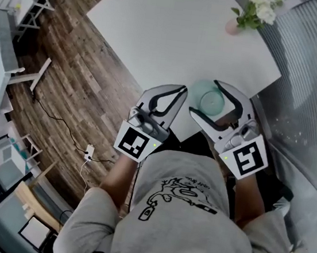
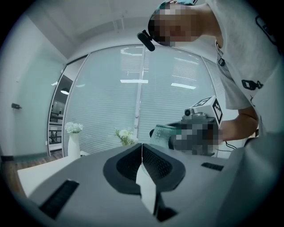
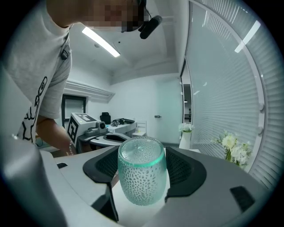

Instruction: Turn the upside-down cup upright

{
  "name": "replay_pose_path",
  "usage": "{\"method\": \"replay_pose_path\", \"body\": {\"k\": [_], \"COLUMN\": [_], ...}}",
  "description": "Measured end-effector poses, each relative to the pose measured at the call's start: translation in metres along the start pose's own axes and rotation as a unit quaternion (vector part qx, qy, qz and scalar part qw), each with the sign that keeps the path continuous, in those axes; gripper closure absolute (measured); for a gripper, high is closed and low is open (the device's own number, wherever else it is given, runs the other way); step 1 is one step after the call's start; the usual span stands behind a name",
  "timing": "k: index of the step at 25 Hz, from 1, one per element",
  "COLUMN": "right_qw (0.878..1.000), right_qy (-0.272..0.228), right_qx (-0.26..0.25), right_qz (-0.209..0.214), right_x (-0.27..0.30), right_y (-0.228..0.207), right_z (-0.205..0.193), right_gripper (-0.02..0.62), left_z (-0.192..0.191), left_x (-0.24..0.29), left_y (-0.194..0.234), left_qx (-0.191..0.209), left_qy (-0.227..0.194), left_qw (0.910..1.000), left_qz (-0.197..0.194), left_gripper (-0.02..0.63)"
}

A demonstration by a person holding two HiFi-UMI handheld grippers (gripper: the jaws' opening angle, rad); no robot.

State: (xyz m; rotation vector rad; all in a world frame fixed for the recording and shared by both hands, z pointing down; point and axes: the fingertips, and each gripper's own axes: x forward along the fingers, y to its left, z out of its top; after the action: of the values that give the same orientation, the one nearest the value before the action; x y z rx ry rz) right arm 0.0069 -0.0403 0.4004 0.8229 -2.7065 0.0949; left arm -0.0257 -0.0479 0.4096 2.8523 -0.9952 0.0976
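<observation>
The pale green textured glass cup [image 3: 142, 177] stands upside-down, its flat base up, between the two pads of my right gripper [image 3: 142, 170], which is shut on its sides. In the head view the cup [image 1: 213, 99] sits inside the right gripper [image 1: 204, 98] near the white table's front corner [image 1: 189, 134]. My left gripper [image 1: 180, 90] is just left of it, shut with nothing held; its fingertips [image 2: 142, 148] meet. The left gripper view shows the cup [image 2: 160, 133] off to the right.
A small pink vase of white flowers [image 1: 249, 16] stands at the table's far right edge. A tall white vase [image 2: 73, 142] is further back. Window blinds [image 1: 311, 68] run along the right, and wooden floor [image 1: 77, 83] lies to the left.
</observation>
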Motion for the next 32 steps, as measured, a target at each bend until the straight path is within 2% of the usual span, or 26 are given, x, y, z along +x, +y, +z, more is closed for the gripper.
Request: {"method": "replay_pose_path", "body": {"k": [4,9,15,24,26,28,30,32], "right_qw": [1.0,1.0,0.999,0.998,0.998,0.998,0.998,0.997], "right_qy": [-0.006,-0.02,-0.034,-0.05,-0.051,-0.055,-0.064,-0.072], "right_qx": [-0.015,-0.002,-0.014,-0.029,-0.032,-0.02,0.003,0.032], "right_qz": [-0.002,-0.011,-0.014,-0.016,-0.013,-0.014,-0.019,-0.026], "right_x": [-0.006,-0.011,-0.018,-0.037,-0.037,-0.038,-0.04,-0.041], "right_y": [0.0,-0.006,-0.01,-0.015,-0.013,-0.011,-0.013,-0.019], "right_z": [0.015,0.039,0.067,0.092,0.092,0.092,0.094,0.093], "right_gripper": [0.267,0.267,0.267,0.267,0.267,0.267,0.267,0.267], "left_z": [0.012,0.033,0.056,0.08,0.081,0.081,0.083,0.084], "left_x": [-0.004,-0.002,0.002,-0.001,-0.003,-0.005,-0.006,-0.008], "left_y": [-0.003,-0.006,-0.014,-0.019,-0.018,-0.018,-0.019,-0.02], "left_qx": [0.003,0.021,-0.005,0.003,-0.005,-0.028,-0.047,-0.047], "left_qy": [-0.007,-0.009,-0.029,-0.039,-0.041,-0.045,-0.051,-0.05], "left_qw": [1.0,0.9997,0.9995,0.9991,0.999,0.9982,0.9967,0.9963], "left_qz": [0.002,-0.009,-0.015,-0.015,-0.017,-0.028,-0.043,-0.052], "left_gripper": [0.601,0.601,0.601,0.601,0.601,0.6,0.554,0.516]}}
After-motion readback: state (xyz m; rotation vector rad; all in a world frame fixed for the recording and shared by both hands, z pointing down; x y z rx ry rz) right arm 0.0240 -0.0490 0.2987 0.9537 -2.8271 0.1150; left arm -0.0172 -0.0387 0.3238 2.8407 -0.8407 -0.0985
